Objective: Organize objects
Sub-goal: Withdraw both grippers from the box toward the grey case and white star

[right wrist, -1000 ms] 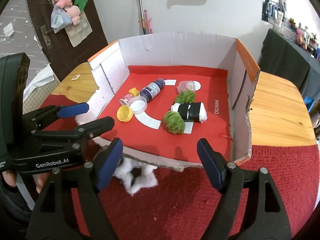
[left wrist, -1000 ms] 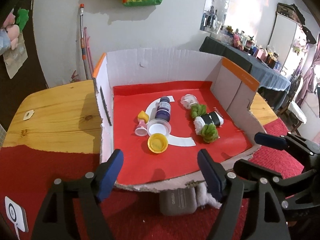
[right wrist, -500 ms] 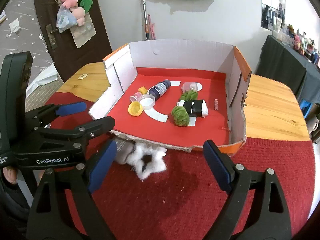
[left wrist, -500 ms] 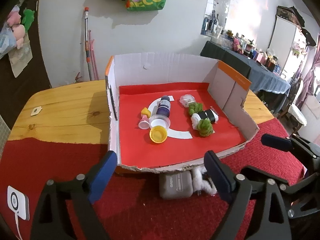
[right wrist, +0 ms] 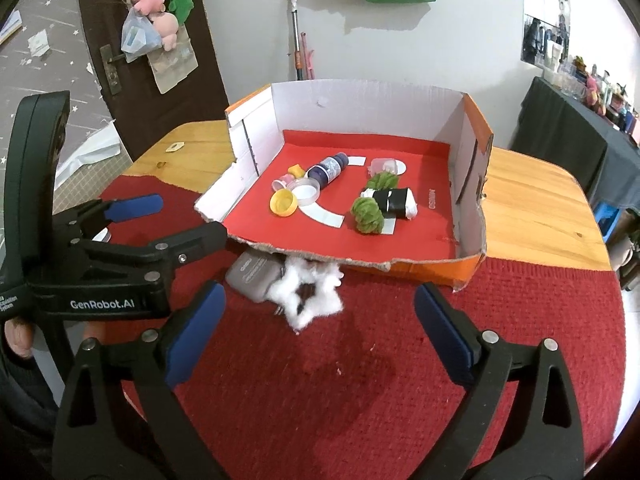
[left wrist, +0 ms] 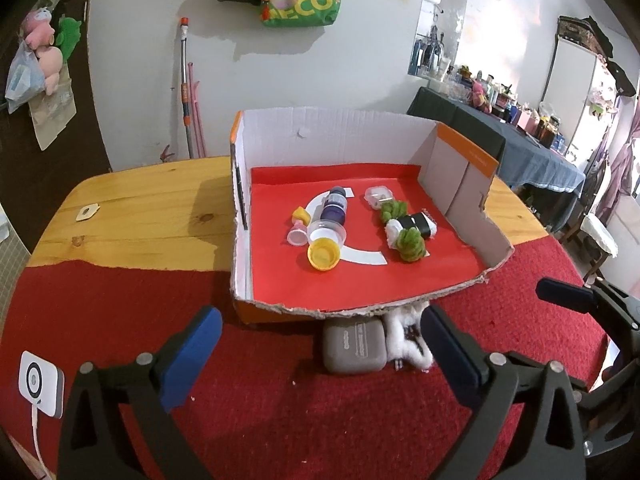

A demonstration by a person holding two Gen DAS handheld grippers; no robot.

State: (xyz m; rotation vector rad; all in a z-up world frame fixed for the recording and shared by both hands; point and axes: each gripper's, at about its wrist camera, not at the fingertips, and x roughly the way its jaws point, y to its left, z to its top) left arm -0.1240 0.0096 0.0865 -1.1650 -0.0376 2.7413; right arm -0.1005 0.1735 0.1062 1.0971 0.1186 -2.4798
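A cardboard box [left wrist: 340, 136] [right wrist: 472, 184] with a red floor stands on the table. Inside lie a dark blue bottle [left wrist: 335, 209] [right wrist: 328, 168], a yellow cap [left wrist: 323, 255] [right wrist: 283, 202], a clear lid [left wrist: 326, 234], a small pink cup [left wrist: 297, 236], two green fuzzy pieces [left wrist: 410, 242] [right wrist: 367, 214] and a black-and-white roll [left wrist: 416, 225] [right wrist: 394, 200]. In front of the box rest a grey case [left wrist: 354, 346] [right wrist: 254, 274] and a white fluffy star [right wrist: 306, 294]. My left gripper [left wrist: 316, 354] and right gripper [right wrist: 320, 326] hover over the red cloth, jaws opening, nothing between them.
A red cloth [right wrist: 360, 380] covers the near half of the wooden table [left wrist: 152, 208]. A white charger pad [left wrist: 40, 384] with a cable lies at the near left. A dark door [right wrist: 152, 40] and a cluttered side table [left wrist: 520, 136] stand behind.
Both grippers have drawn back from the box and their jaws have spread wider. The box now looks smaller and farther, and the grey case and white star show fully.
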